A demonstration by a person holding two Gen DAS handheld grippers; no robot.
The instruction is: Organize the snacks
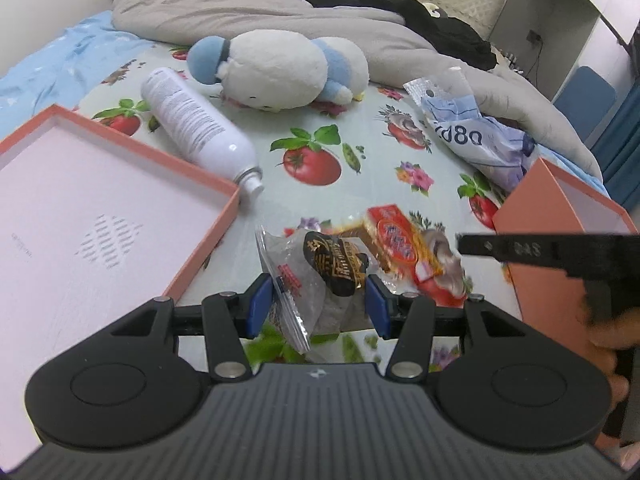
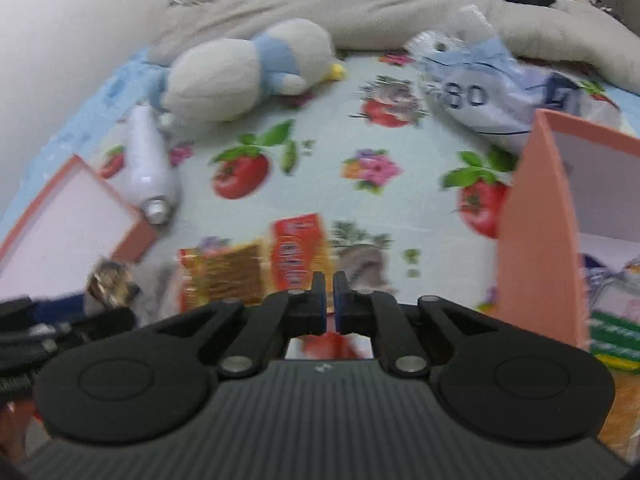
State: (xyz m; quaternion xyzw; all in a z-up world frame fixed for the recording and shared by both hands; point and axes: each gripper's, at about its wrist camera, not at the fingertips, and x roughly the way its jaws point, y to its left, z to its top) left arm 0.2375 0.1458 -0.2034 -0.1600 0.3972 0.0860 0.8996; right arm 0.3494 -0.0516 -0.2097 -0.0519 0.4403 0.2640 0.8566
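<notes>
My left gripper (image 1: pixel 316 300) is shut on a clear-wrapped snack with a dark label (image 1: pixel 320 276), held just above the bed sheet. A red and orange cracker packet (image 1: pixel 404 252) lies on the sheet right beyond it; it also shows in the right wrist view (image 2: pixel 256 268). My right gripper (image 2: pixel 329 300) is shut and empty, just in front of that packet; its black body shows at the right of the left wrist view (image 1: pixel 560 256). An open salmon box (image 2: pixel 540 216) stands at the right with several snacks inside.
A salmon box lid (image 1: pixel 92 216) lies at the left. A white spray bottle (image 1: pixel 196 128), a white and blue plush toy (image 1: pixel 280 68) and a pale blue plastic bag (image 1: pixel 476 132) lie further up the bed. A grey blanket (image 1: pixel 248 8) is piled behind.
</notes>
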